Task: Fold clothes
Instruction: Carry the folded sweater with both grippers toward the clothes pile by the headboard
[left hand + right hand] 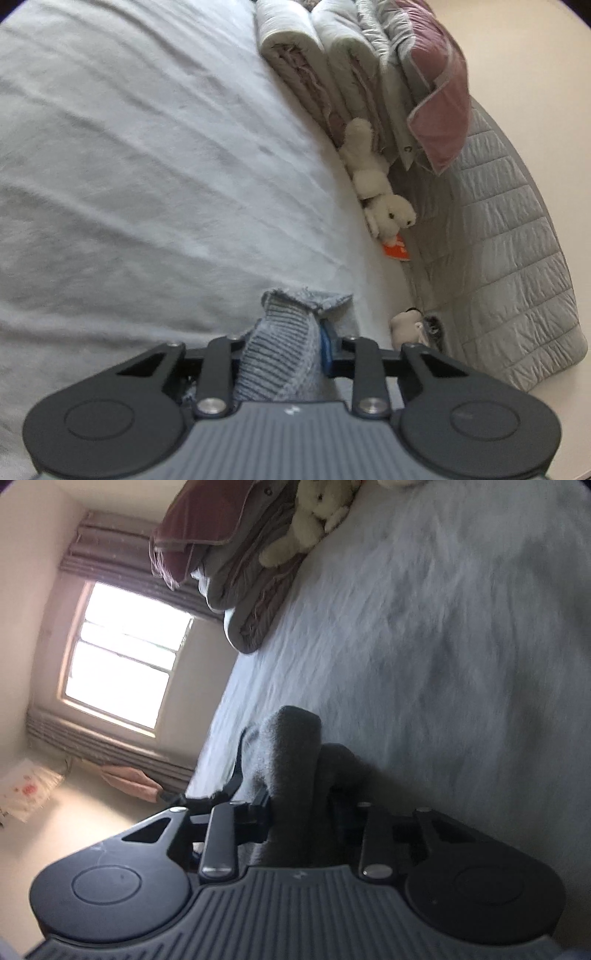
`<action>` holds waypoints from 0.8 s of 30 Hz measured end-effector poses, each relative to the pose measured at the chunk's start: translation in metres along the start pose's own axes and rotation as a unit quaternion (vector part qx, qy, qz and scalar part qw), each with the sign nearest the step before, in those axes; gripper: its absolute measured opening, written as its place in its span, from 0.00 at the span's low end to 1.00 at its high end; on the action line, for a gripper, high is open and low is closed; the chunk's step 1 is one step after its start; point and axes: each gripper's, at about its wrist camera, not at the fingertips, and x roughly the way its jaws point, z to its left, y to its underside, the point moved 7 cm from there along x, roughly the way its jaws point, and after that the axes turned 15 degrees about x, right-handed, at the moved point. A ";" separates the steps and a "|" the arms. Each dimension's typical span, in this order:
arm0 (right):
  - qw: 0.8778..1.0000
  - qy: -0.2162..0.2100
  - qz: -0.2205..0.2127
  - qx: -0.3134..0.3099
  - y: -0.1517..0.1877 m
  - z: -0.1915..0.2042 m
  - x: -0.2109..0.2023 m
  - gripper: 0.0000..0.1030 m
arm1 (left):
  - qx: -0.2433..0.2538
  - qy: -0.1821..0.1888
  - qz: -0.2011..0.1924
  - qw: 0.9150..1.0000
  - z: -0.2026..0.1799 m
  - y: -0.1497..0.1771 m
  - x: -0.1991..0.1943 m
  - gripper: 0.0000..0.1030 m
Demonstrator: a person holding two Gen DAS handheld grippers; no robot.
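My left gripper is shut on a bunched edge of a grey-blue ribbed knit garment, held above the white bedsheet. My right gripper is shut on a fold of dark grey garment fabric, also held above the bedsheet. The cloth fills the gap between the jaws in both views, so most of each garment is hidden below the grippers.
Folded quilts and a pink pillow are stacked at the head of the bed. White plush toys lie beside them, with a small toy nearer. A grey quilted headboard stands at the right. A bright window is left of the bed.
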 end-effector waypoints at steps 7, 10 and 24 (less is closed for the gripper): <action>0.998 -0.038 -0.044 -0.003 -0.051 0.036 -0.022 0.30 | 0.018 0.012 -0.017 1.000 -0.060 -0.031 0.032 0.26; 0.996 -0.053 -0.068 -0.009 -0.077 0.049 -0.035 0.30 | 0.022 0.026 -0.023 0.999 -0.090 -0.046 0.055 0.26; 0.973 -0.086 -0.214 -0.006 -0.217 0.075 -0.088 0.30 | 0.087 0.107 -0.002 0.990 -0.263 -0.076 0.192 0.25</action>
